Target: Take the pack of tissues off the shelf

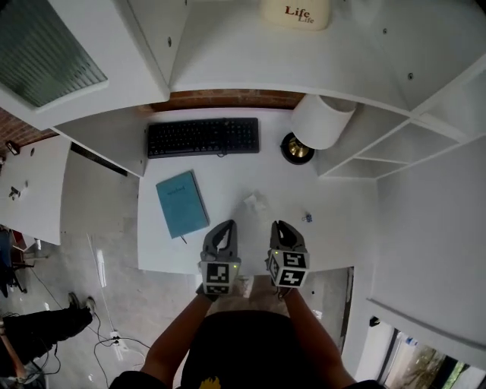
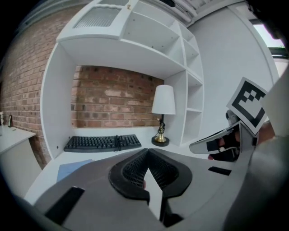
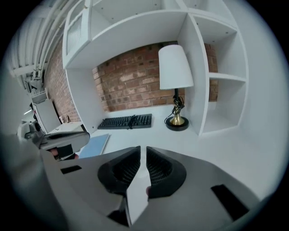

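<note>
While both tongs were held over the near edge of the white desk (image 1: 342,213), well short of the table lamp (image 1: 323,121), the following stood in view.

- Pack of tissues (image 1: 296,13): cream, printed "Life". It lay on the top board of the shelf unit (image 1: 228,45), above and beyond the lamp, well apart from either gripper.
- Left gripper (image 2: 146,151): on the near side of the lamp and to its left. Its jaws met tip to tip, with nothing between them.
- Right gripper (image 3: 140,149): just beside the left one, on the side nearer the lamp. Its jaws were narrow, drawn to a thin slit, and empty.
- Black keyboard (image 1: 203,137): left of the lamp, close to the brick wall (image 1: 228,99).
- Teal notebook (image 1: 182,203): left of the lamp, nearer the person.
- Small crumpled white scrap (image 1: 255,201): on the desk between the lamp and the grippers.
</note>
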